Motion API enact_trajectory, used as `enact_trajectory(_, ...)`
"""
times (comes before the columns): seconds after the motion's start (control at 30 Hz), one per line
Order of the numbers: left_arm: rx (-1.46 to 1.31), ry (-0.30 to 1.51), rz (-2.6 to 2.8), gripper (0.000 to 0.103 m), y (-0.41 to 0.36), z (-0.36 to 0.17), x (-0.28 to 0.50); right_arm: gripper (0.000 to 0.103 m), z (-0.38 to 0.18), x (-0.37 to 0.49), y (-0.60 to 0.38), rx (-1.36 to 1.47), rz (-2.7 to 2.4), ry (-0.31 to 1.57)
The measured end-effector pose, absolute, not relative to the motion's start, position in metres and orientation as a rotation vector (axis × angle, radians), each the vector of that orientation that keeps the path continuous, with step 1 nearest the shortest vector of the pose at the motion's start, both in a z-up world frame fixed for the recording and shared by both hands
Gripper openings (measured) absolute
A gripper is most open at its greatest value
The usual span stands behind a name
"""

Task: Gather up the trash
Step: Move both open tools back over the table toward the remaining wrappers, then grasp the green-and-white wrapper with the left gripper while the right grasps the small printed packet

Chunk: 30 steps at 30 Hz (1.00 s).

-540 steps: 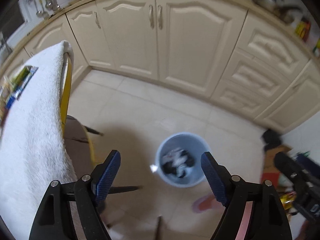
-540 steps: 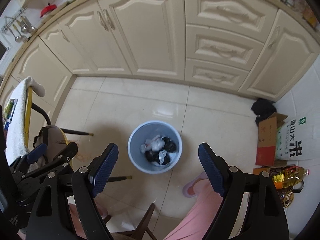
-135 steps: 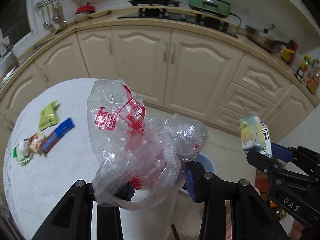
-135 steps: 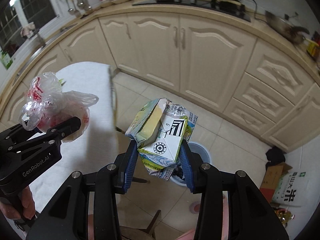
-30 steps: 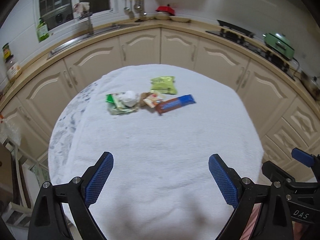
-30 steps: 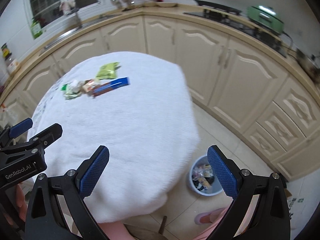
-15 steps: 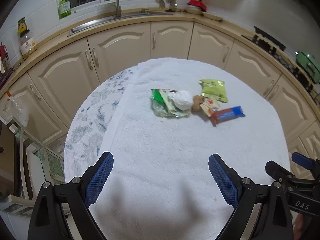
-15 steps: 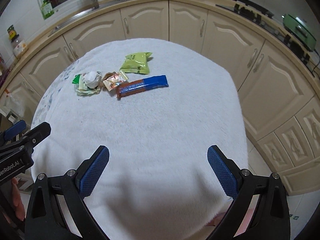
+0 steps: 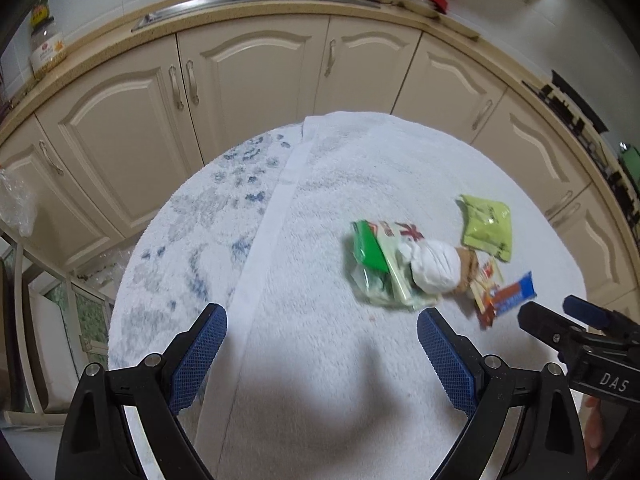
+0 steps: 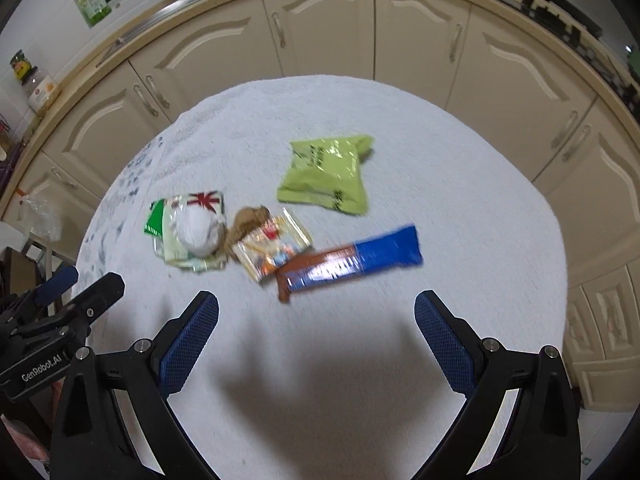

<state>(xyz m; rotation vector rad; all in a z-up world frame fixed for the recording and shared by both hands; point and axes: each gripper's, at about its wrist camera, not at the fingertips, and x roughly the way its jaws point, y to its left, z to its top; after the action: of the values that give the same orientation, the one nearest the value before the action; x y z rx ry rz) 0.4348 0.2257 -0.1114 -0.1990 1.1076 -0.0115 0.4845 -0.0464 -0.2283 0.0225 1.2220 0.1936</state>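
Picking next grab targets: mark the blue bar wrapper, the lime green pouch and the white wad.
blue bar wrapper (image 10: 386, 255), right wrist view, blue end.
lime green pouch (image 10: 326, 178), right wrist view, middle.
white wad (image 10: 198, 231), right wrist view, top.

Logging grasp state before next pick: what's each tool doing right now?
Left tool: open, holding nothing, above the white towel.
Right tool: open, holding nothing, near the blue-and-brown wrapper.

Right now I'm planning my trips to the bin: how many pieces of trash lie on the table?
6 visible: lime pouch farthest, blue-brown bar wrapper nearest, small candy wrapper, brown lump, white wad atop a green-white packet. More may hide beneath.
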Motion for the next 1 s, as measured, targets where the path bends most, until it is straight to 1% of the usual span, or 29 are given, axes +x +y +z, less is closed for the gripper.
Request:
enact_trajectory(0.17,-0.247,1.113,-0.005,0.094,0.24,-0.12,0.454,0.094,-0.248,0.51,-0.034,0.034,0.233,1.287)
enact_trajectory(0.23,-0.263,1.11,-0.006,0.094,0.246,-0.121,0.46,0.085,-0.256,0.515,-0.031,0.042,0.242,1.313)
enact_trajectory(0.3,-0.278,1.11,-0.005,0.094,0.249,-0.123,0.461,0.084,-0.262,0.519,-0.026,0.057,0.261,1.33)
enact_trajectory(0.37,-0.29,1.113,-0.002,0.094,0.252,-0.124,0.461,0.079,-0.262,0.522,-0.021,0.03,0.257,1.304)
enact_trajectory(0.4,-0.294,1.114,-0.001,0.094,0.251,-0.125,0.46,0.07,-0.263,0.524,-0.018,0.033,0.266,1.312)
enact_trajectory(0.43,-0.298,1.117,0.0,0.094,0.252,-0.126,0.461,0.063,-0.266,0.525,-0.017,0.049,0.288,1.333)
enact_trajectory(0.53,-0.305,1.129,-0.009,0.094,0.25,-0.13,0.462,0.05,-0.272,0.523,-0.015,0.086,0.35,1.367)
enact_trajectory(0.67,-0.315,1.148,-0.011,0.094,0.24,-0.133,0.464,0.044,-0.268,0.517,-0.017,0.075,0.358,1.348)
enact_trajectory(0.73,-0.323,1.154,-0.021,0.094,0.233,-0.135,0.467,0.037,-0.266,0.515,-0.021,0.079,0.359,1.341)
enact_trajectory(1.0,-0.301,1.196,-0.009,0.094,0.205,-0.149,0.489,0.032,-0.26,0.514,-0.038,0.11,0.384,1.334)
